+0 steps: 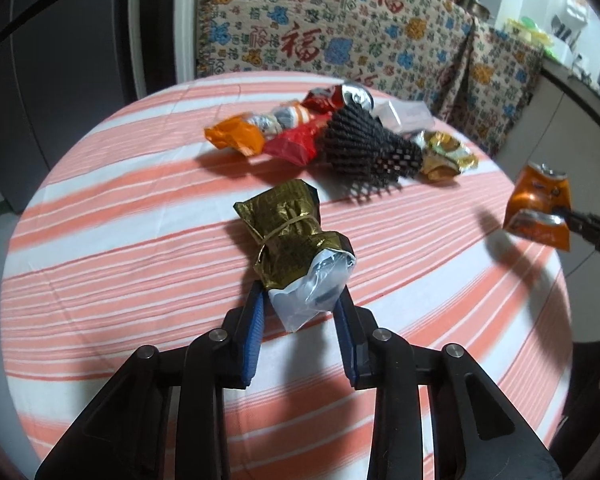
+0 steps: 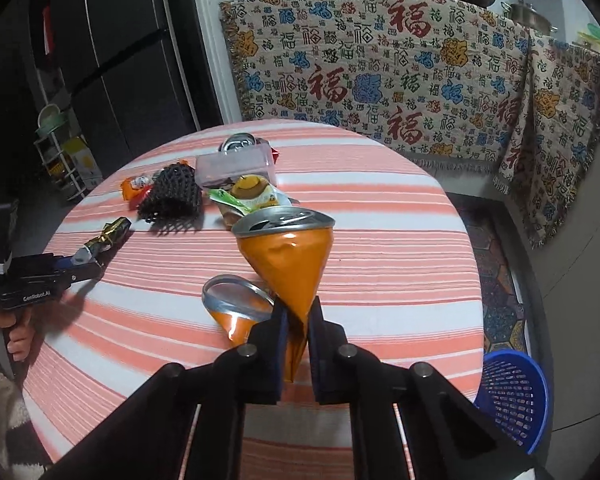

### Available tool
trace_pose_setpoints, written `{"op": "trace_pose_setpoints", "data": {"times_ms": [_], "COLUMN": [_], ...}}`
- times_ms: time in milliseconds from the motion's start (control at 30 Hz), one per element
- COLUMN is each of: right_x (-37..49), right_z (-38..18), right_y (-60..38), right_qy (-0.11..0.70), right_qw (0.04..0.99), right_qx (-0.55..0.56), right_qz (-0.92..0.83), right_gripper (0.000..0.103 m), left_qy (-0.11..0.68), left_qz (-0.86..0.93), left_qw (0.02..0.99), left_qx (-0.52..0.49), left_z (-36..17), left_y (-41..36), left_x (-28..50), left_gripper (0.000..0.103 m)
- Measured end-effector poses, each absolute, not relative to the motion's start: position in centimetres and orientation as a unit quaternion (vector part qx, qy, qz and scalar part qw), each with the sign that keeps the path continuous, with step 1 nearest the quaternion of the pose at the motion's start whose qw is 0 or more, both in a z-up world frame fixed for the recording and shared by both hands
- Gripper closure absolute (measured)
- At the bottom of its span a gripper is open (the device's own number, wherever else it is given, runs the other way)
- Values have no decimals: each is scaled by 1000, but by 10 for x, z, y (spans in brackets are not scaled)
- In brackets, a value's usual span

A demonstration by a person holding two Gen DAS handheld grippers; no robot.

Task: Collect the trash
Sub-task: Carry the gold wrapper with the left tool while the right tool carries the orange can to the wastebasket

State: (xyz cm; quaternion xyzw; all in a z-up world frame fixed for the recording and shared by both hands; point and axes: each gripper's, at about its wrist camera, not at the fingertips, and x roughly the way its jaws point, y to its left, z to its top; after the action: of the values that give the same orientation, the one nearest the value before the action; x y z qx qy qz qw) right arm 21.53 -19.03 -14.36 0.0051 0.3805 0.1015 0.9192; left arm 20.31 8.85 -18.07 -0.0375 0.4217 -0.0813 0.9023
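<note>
My left gripper (image 1: 300, 300) is shut on a gold foil packet (image 1: 288, 236) with a clear plastic end, held above the striped table (image 1: 100, 280). It also shows at the left of the right wrist view (image 2: 86, 258), with the packet (image 2: 108, 234). My right gripper (image 2: 298, 312) is shut on a crushed orange can (image 2: 288, 256), lifted over the table; the can also shows in the left wrist view (image 1: 540, 204). A pile of trash lies at the table's far side: orange wrapper (image 1: 234, 138), red wrapper (image 1: 296, 142), black foam net (image 1: 364, 148), gold wrapper (image 1: 444, 156).
A clear plastic box (image 2: 236, 166) and a silver can (image 2: 240, 142) lie in the pile. A blue mesh basket (image 2: 512, 396) stands on the floor right of the table. A patterned cloth (image 2: 380, 72) covers furniture behind. A dark fridge (image 2: 112, 60) stands at the left.
</note>
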Motion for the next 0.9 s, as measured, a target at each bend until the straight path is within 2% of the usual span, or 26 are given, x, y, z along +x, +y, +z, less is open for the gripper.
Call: {"op": "trace_pose_setpoints", "data": {"times_ms": [333, 900], "right_x": [193, 156], "right_z": [-128, -106], "right_y": [-199, -311], "right_qy": [358, 333], "right_qw": [927, 939], "right_qx": [11, 75], "right_qz": [108, 28], "right_gripper": [94, 95], "left_qy": [400, 390], "left_qz": [-120, -278], "left_qw": [908, 878], "left_qx": [-35, -1], "left_z": [-158, -126], "left_y": [44, -144], "left_x": [190, 187], "left_gripper": [72, 72]}}
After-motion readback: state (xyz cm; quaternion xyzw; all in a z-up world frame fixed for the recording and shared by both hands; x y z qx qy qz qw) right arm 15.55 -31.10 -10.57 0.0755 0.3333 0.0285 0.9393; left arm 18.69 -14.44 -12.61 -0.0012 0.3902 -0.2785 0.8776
